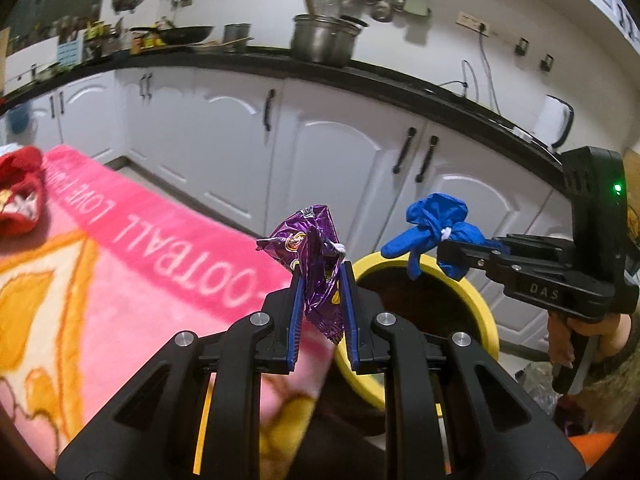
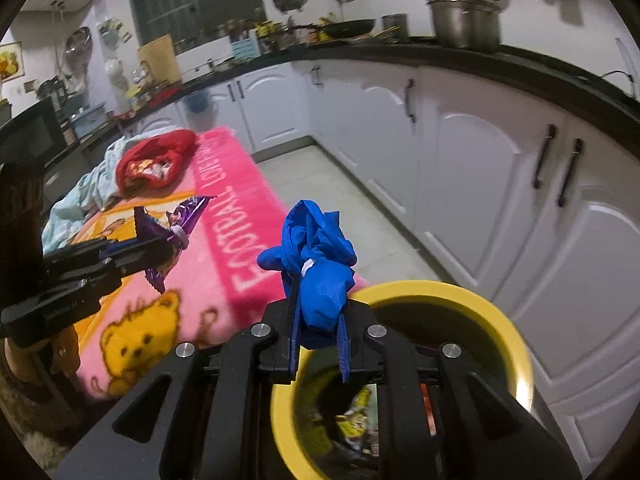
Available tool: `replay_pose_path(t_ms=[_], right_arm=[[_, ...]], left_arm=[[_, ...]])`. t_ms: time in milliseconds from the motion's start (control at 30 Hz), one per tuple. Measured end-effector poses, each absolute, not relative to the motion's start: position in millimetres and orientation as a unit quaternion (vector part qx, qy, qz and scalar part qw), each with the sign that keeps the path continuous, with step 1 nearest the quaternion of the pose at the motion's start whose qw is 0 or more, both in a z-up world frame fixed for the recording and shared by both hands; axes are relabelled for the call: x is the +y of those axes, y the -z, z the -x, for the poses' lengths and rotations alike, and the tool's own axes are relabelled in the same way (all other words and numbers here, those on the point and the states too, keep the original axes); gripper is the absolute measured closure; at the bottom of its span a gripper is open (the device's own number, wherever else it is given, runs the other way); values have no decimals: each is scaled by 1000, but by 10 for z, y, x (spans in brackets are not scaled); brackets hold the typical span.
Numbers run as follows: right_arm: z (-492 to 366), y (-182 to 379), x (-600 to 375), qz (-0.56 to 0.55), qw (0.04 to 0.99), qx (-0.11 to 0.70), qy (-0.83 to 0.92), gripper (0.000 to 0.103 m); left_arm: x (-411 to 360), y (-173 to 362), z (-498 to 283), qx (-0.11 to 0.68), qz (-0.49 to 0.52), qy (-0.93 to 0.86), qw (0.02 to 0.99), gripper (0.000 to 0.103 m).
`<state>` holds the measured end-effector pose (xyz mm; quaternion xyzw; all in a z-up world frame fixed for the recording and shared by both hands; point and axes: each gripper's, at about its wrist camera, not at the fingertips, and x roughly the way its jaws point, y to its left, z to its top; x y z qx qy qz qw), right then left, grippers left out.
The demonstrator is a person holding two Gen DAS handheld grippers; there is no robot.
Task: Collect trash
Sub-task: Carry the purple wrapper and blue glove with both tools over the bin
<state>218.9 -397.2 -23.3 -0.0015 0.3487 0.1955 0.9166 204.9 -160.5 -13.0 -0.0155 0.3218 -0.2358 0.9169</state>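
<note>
My left gripper is clamped on a crumpled purple wrapper, held up level at the pink blanket's edge, just beside the yellow-rimmed bin. My right gripper is pinched on a balled-up blue glove, reaching forward over the near rim of the bin, fingers level. Both grippers sit side by side, well apart.

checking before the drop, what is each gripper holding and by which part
The left gripper pinches a crumpled purple snack wrapper around its middle. The right gripper clamps a bunched blue glove by its lower part, above the yellow bin.
</note>
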Motion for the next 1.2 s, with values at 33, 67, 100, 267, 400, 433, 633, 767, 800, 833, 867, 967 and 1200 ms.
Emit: replay_pose_path(t_ms=[33, 67, 100, 267, 400, 433, 633, 767, 800, 833, 867, 967, 1200], right_arm=[[-2155, 226, -4024, 2, 918, 346, -191, 89], [-2111, 219, -4088, 4, 922, 342, -183, 89], [-2086, 214, -4129, 5, 923, 340, -179, 89], [-1922, 209, -4329, 1, 931, 329, -157, 89], [-1783, 252, -4460, 3, 935, 325, -142, 89], [-1755, 268, -4490, 2, 935, 325, -140, 89], [-1592, 387, -4690, -11, 936, 328, -126, 89], [-1536, 484, -4800, -19, 935, 335, -116, 89], [-1518, 502, -4811, -20, 934, 337, -115, 89], [-1506, 524, -4824, -21, 934, 339, -113, 89], [-1491, 563, -4847, -23, 933, 342, -112, 89], [-1469, 630, -4852, -23, 931, 348, -111, 89], [-1497, 864, -4782, -18, 922, 370, -111, 87]], left_arm=[[-1681, 123, -2049, 321, 12, 242, 916, 91], [-1738, 120, -2051, 321, 9, 246, 915, 91], [-1796, 117, -2051, 320, 6, 250, 914, 91], [-2054, 130, -2058, 320, -6, 267, 909, 91], [-2255, 153, -2072, 322, -15, 279, 904, 91], [-2314, 162, -2077, 324, -17, 283, 903, 91], [-2570, 213, -2083, 328, -35, 296, 896, 91], [-2715, 270, -2111, 335, -43, 302, 892, 91], [-2734, 276, -2112, 336, -44, 303, 891, 91], [-2774, 298, -2125, 339, -45, 304, 889, 91], [-2800, 315, -2135, 341, -47, 305, 888, 91], [-2852, 361, -2149, 346, -52, 306, 885, 91], [-2957, 478, -2228, 361, -61, 307, 879, 90]])
